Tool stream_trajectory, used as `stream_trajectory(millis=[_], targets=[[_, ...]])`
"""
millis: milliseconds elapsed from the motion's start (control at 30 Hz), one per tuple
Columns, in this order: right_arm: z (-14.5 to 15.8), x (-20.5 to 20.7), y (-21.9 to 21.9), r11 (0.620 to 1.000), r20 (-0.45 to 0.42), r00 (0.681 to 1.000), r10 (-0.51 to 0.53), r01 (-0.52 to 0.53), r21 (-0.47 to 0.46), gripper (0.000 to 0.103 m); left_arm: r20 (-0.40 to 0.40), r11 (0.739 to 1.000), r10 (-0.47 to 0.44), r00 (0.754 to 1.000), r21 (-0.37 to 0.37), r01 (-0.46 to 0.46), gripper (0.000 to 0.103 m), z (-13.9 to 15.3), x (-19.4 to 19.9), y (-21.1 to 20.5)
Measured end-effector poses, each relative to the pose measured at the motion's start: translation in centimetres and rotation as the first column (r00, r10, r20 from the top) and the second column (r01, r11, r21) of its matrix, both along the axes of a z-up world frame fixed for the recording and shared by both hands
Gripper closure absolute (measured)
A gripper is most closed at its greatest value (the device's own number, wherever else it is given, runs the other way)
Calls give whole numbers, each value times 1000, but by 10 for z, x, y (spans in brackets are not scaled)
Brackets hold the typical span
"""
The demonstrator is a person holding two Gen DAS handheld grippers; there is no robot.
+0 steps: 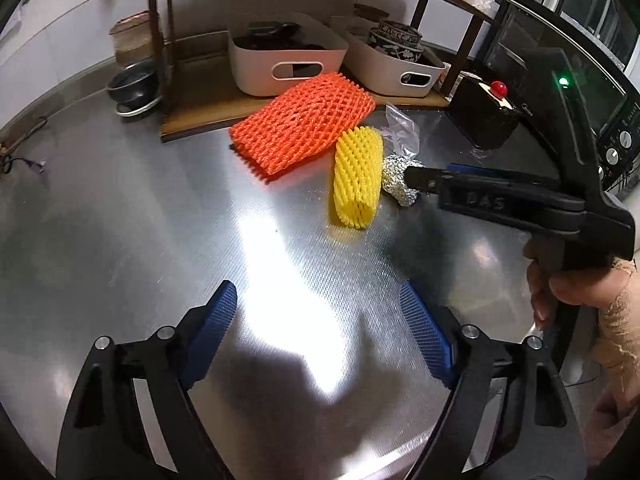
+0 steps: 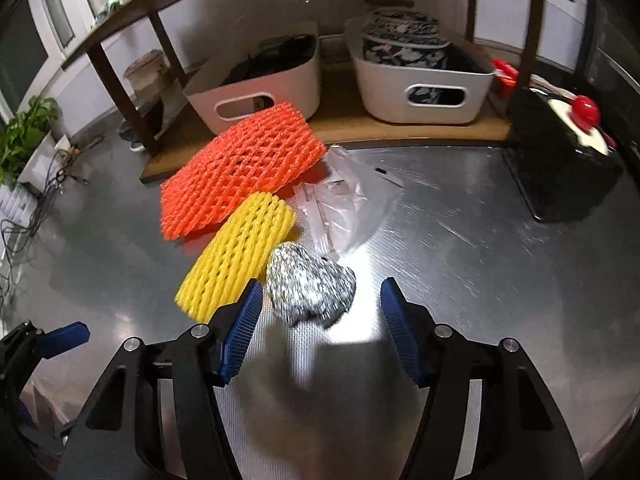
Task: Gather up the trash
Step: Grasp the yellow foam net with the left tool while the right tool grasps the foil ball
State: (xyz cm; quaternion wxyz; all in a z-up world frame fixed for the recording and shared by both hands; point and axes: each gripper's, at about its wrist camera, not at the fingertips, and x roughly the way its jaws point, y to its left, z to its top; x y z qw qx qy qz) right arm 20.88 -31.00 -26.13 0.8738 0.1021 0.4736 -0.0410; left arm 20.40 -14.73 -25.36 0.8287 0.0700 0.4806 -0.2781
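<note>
On the steel counter lie an orange foam net (image 1: pixel 304 122) (image 2: pixel 240 168), a yellow foam net (image 1: pixel 357 178) (image 2: pixel 238 254), a crumpled foil ball (image 1: pixel 398 182) (image 2: pixel 310 286) and a clear plastic bag (image 1: pixel 400 128) (image 2: pixel 348 208). My right gripper (image 2: pixel 320 312) is open, its blue pads either side of the near end of the foil ball; in the left wrist view its tips (image 1: pixel 420 178) reach the foil. My left gripper (image 1: pixel 320 320) is open and empty over bare counter, well short of the trash.
A wooden shelf (image 1: pixel 208 116) at the back holds two white bins (image 1: pixel 280 64) (image 2: pixel 424 84). A black box with a red knob (image 1: pixel 486 114) (image 2: pixel 560 160) and an oven (image 1: pixel 580 92) stand right. A dark bowl (image 1: pixel 132 86) sits left.
</note>
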Motion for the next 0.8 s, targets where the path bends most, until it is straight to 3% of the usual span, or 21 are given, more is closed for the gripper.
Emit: stream_trajectory(millis=[100,133,433,500,567,633,700,733,767,800], targets=[[-9,10,2,1000,-20,1000,15,-15,4,49,-7,1000,-6,1000,-6,6,25,-2,9,-6],[-10,10,2,1000,-21,1000,20,-20,8,57,-8,1000,-8,1000,-7,8,25,-2,11,-9],[-2,-12,-18,996,-1,1000,12,-12,83,60,-7,998,-57,998,-24,57,25,-10,32,-42],[1,-19,-28,996,4,1000,-10,10,90,60,-8,998,-63,998,-27,63,30,-13,36,-48],[3,-24,-36,995,4,1000,-25,25,92,60,-16,997,-69,997,-30,68,45,-17,41,-54],[4,-29,-41,996,1,999,-32,32,85,60,-23,997,-71,997,-28,70,53,-22,48,-60],[3,-33,-44,996,-2,999,-35,35,82,60,-34,997,-68,997,-30,67,55,-26,52,-63],[3,-36,-44,996,-3,999,-35,35,82,60,-38,997,-69,997,-30,68,63,-28,54,-65],[3,-38,-44,996,-3,999,-35,35,80,60,-43,997,-73,996,-32,72,80,-30,55,-67],[3,-38,-43,996,-2,999,-35,35,79,60,-45,996,-80,996,-39,78,85,-30,54,-68]])
